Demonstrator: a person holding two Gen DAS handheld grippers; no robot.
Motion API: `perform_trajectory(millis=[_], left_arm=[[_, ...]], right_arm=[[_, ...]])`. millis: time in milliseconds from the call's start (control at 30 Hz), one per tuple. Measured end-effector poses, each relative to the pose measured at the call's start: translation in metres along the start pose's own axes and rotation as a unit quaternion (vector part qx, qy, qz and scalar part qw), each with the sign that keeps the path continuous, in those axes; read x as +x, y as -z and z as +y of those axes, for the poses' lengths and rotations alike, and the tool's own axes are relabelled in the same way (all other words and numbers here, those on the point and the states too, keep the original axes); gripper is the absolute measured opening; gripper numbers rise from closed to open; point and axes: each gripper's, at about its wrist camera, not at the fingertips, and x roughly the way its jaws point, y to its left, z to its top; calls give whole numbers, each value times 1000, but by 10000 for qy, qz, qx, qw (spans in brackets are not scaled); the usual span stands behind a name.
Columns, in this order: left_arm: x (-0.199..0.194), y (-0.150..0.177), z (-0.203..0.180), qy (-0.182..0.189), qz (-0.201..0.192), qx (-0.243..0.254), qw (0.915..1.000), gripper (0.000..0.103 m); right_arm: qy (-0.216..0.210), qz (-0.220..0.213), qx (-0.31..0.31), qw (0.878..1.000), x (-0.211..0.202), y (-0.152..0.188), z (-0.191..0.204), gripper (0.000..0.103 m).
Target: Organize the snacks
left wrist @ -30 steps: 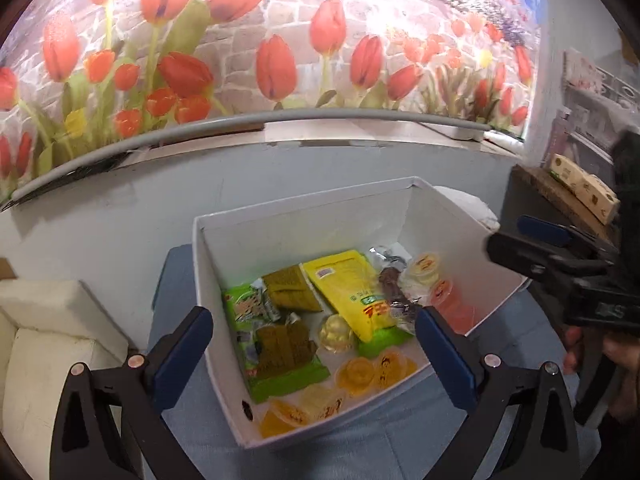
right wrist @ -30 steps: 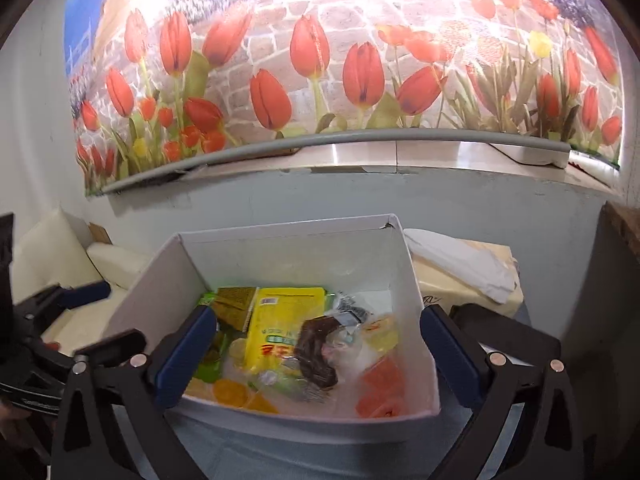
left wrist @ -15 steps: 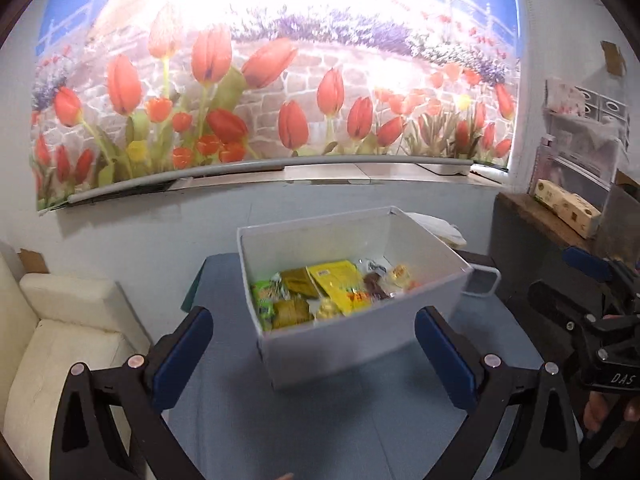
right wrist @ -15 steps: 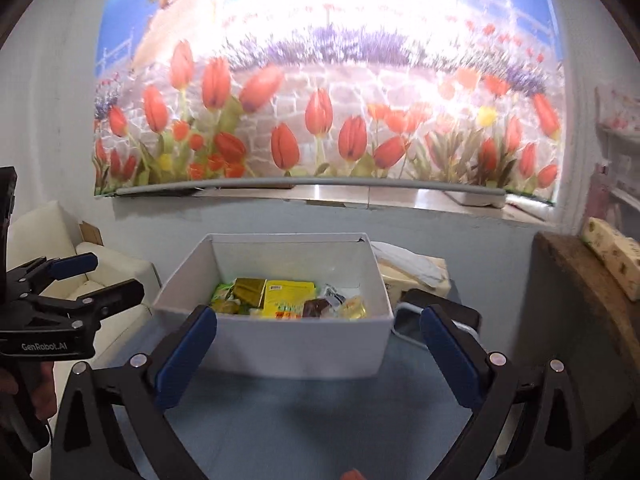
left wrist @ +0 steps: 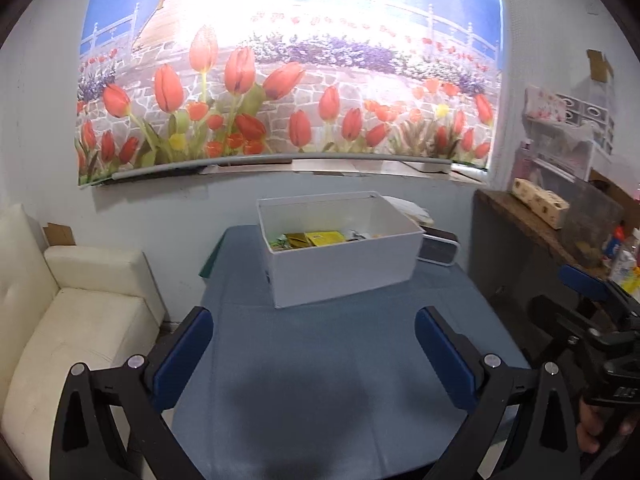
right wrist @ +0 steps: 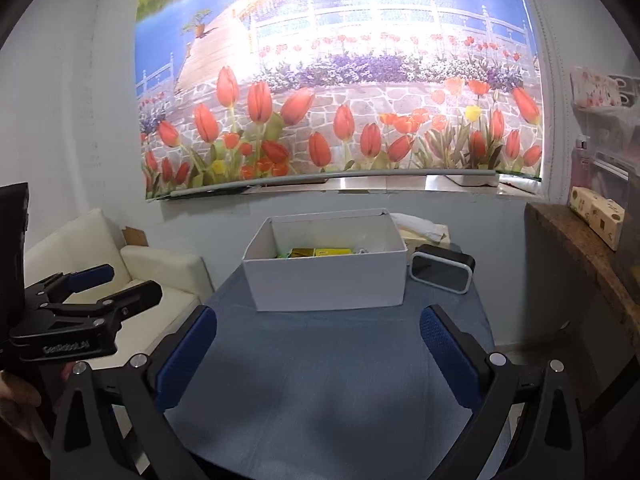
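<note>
Snacks (left wrist: 320, 239) sit low inside one white box (left wrist: 344, 268) at far end of blue table (left wrist: 320, 380), near wall. Only tops show over rim: a yellow packet (left wrist: 326, 237), a dark gold one beside it, some green at left; rest too small to count.

Your left gripper (left wrist: 314, 354) hangs over near half of table, well short of box, fingers spread wide, nothing between them. Box lies straight ahead, a bit right of centre, in left wrist view.

Your right gripper (right wrist: 318, 352) same deal: blue pads (right wrist: 448, 354) wide apart, empty, box dead ahead and well apart from tips.

Each gripper shows in the other's cam: right one at far right edge, left one (right wrist: 104, 290) at far left edge, its fingers also parted.

Count: 1 box, 2 grippers, 1 black-and-white speaker-like gadget (right wrist: 442, 272) just beside box's right side, 1 cream sofa (left wrist: 72, 320) to left, 1 tulip poster (left wrist: 288, 80) on wall, 1 wooden shelf (right wrist: 580, 248) at right.
</note>
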Motion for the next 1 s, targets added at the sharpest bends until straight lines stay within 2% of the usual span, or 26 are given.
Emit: perform_trajectory(millis=[167,300,500,1000], left_arm=[[-15,5,-1,139,-109,-69,9998,103],[-21,8,-2,1,-58,-39,10000,103],[-32,12,-7,0,-46,29,10000,103],[-33,16,-11,33,31,85,10000,103]], right_arm=[[-105,-42,-66,9999,-6,1,4,103],[-54,-32,-35,10000,-8,3,3,103],[4,-29,-72,10000,-15,8,5,103],[-7,5,-41,10000,-20,10,4,103]])
